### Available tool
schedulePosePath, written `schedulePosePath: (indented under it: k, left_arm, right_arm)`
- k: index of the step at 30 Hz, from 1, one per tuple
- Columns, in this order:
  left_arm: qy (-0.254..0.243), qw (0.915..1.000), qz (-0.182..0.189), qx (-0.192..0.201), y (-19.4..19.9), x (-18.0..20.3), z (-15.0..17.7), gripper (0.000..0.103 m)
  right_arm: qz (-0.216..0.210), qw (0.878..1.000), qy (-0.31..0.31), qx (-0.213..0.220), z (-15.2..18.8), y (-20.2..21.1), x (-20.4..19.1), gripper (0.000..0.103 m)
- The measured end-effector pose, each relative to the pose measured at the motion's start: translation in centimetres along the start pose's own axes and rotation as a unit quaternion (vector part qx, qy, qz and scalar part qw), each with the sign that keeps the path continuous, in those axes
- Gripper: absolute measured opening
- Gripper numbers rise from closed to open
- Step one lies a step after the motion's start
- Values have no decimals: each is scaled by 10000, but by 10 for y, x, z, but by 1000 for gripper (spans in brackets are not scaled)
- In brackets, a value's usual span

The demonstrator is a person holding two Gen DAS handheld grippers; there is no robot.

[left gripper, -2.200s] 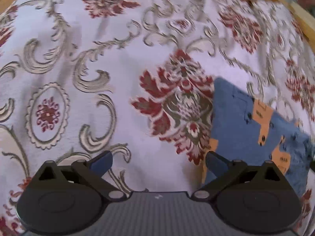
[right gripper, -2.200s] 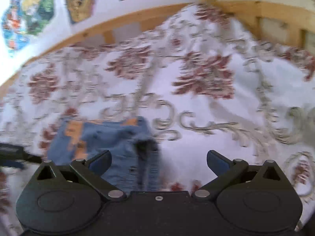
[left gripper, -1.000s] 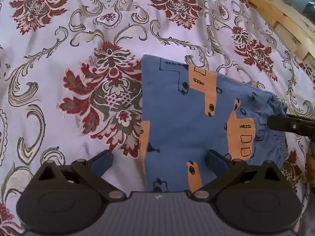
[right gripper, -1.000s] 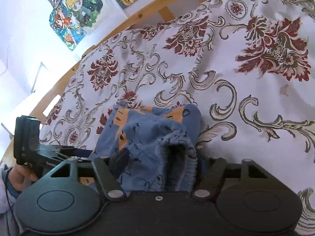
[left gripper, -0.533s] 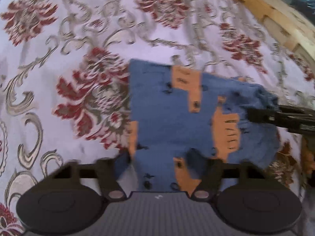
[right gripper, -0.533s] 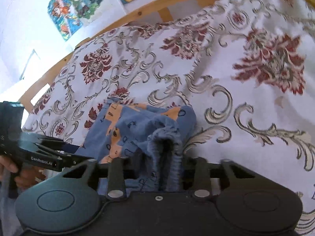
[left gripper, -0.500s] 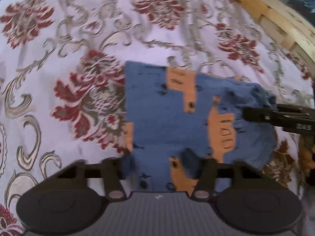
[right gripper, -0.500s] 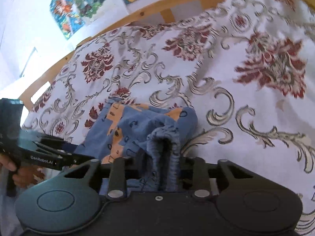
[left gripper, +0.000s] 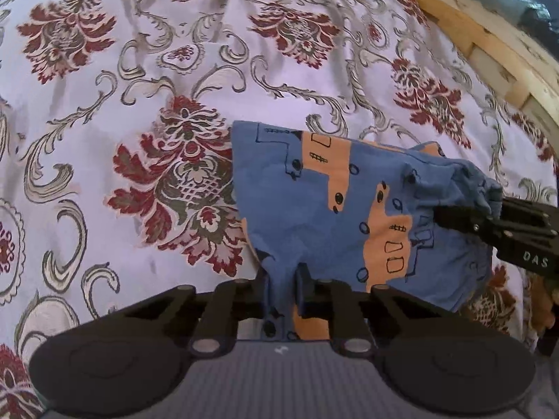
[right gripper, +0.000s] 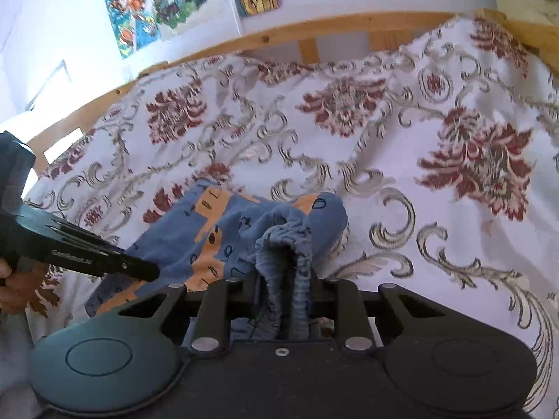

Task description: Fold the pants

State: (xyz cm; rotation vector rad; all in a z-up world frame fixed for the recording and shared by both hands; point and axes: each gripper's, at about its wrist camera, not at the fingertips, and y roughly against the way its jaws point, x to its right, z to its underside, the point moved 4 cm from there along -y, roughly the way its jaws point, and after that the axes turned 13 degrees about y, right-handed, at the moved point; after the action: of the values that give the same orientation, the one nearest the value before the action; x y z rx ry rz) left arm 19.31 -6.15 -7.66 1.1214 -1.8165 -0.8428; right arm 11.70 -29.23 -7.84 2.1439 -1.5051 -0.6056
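Both grippers pinch the blue pants (left gripper: 307, 209) at frame centre: left gripper (left gripper: 282, 288) on the hem, right gripper (right gripper: 284, 279) on the gathered waistband, above the bed (left gripper: 104, 122).

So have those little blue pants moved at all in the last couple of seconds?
Yes. The pants were lying flat on the bedspread; both grippers, left and right, now pinch them and their gathered edges are lifted off the fabric.

Bright daylight fills both views. In the right wrist view the wall (right gripper: 70, 35) at far left is glared almost white. Shadows on the bedspread (left gripper: 139, 139) are soft. Fisheye bending curves the bed frame (left gripper: 489, 42) and darkens the corners; focus is sharp.
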Motion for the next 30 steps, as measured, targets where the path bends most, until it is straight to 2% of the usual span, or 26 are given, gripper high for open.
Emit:
schedulePosePath:
  k: [3, 9, 14, 18, 20, 25, 28, 30]
  left_arm:
    - [-76, 9998, -66, 173, 6, 2, 0, 11]
    - [-793, 9930, -403, 771, 22, 21, 1, 11]
    - [-750, 9887, -457, 1215, 31, 23, -10, 11]
    - [-818, 9820, -728, 1541, 25, 21, -27, 11]
    - [-752, 9816, -819, 1551, 18, 18, -36, 11]
    - [-61, 9859, -649, 1543, -3, -3, -64, 11]
    - [18, 9887, -669, 1339, -19, -16, -69, 14]
    - [135, 9900, -747, 1192, -31, -27, -66, 22]
  right_arm:
    - [102, 9997, 176, 140, -4, 4, -6, 22]
    - [484, 9946, 830, 390, -13, 8, -23, 22]
    - [921, 9827, 1423, 741, -25, 7, -37, 22]
    - [1084, 9747, 1744, 885, -41, -11, -40, 22]
    - [1066, 9753, 1710, 900, -46, -21, -37, 22]
    - [1205, 9743, 1673, 909, -61, -54, -24, 22]
    - [1205, 9789, 1523, 635, -60, -80, -15, 23]
    - [1327, 9796, 1472, 322, -51, -94, -11, 34]
